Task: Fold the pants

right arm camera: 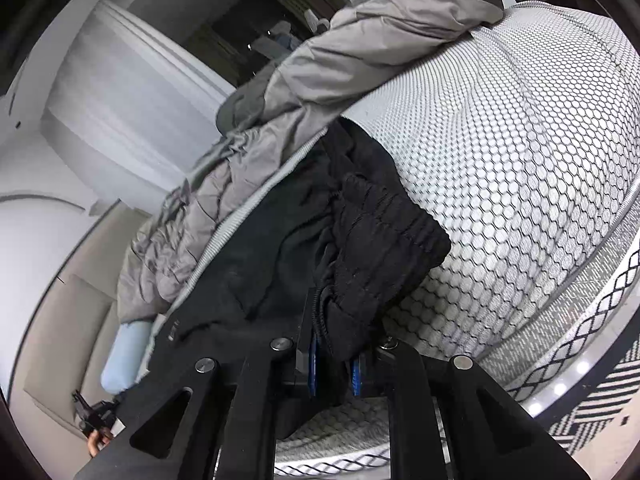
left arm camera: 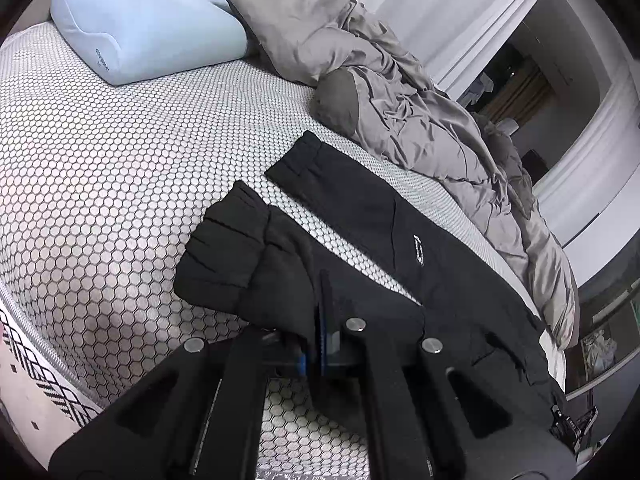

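Note:
Black pants [left arm camera: 400, 240] lie on a mattress [left arm camera: 100, 180] with a honeycomb pattern. One leg stretches flat toward the far side. The other leg's gathered cuff [left arm camera: 228, 256] is raised and flops over, and my left gripper [left arm camera: 320, 332] is shut on that leg's fabric just behind the cuff. In the right wrist view the elastic waistband [right arm camera: 384, 236] bunches up in front of my right gripper [right arm camera: 334, 364], which is shut on it between its blue pads [right arm camera: 312, 364]. The right gripper [left arm camera: 568, 428] also shows at the pants' far end in the left wrist view.
A light blue pillow [left arm camera: 152, 28] and a grey pillow [left arm camera: 288, 12] lie at the head of the bed. A crumpled grey duvet [left arm camera: 432, 132] runs along the pants' far side. A black-and-white patterned rug [left arm camera: 36, 384] lies below the mattress edge. A dark doorway [left arm camera: 520, 80] opens beyond.

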`<control>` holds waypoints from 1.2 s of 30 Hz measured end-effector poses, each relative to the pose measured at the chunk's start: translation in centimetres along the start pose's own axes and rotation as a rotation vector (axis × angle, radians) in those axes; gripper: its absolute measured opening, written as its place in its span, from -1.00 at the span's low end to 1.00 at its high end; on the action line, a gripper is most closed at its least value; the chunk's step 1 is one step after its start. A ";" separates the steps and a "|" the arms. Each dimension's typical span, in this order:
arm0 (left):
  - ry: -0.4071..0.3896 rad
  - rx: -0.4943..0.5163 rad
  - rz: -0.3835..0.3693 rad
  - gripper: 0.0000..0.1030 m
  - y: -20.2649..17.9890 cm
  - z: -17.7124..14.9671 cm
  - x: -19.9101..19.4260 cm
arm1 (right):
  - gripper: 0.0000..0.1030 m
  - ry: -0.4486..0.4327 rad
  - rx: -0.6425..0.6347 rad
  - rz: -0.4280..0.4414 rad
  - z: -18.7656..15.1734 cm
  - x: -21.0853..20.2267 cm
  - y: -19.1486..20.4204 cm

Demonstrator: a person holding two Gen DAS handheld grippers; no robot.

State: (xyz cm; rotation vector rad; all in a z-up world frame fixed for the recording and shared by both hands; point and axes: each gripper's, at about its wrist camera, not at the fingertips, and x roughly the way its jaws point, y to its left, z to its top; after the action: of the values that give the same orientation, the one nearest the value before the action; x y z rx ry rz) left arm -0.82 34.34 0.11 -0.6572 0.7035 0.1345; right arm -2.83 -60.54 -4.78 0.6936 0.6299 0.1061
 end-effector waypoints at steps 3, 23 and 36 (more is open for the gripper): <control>-0.010 0.006 0.006 -0.97 -0.7 1.0 0.3 | -0.78 -0.028 0.000 0.019 0.8 -0.2 0.7; 0.027 0.038 0.087 -0.97 -9.8 16.0 17.2 | -0.79 -0.119 -0.097 -0.155 18.6 15.7 10.9; 0.248 -0.002 0.169 0.07 -7.0 19.9 28.8 | 0.03 0.058 -0.128 -0.342 21.9 29.9 9.9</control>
State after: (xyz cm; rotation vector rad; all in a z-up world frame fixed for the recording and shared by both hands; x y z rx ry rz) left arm 34.57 37.88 -3.30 -0.6214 0.9990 0.2120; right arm 35.12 -56.46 -0.77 0.4531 0.7820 -0.1504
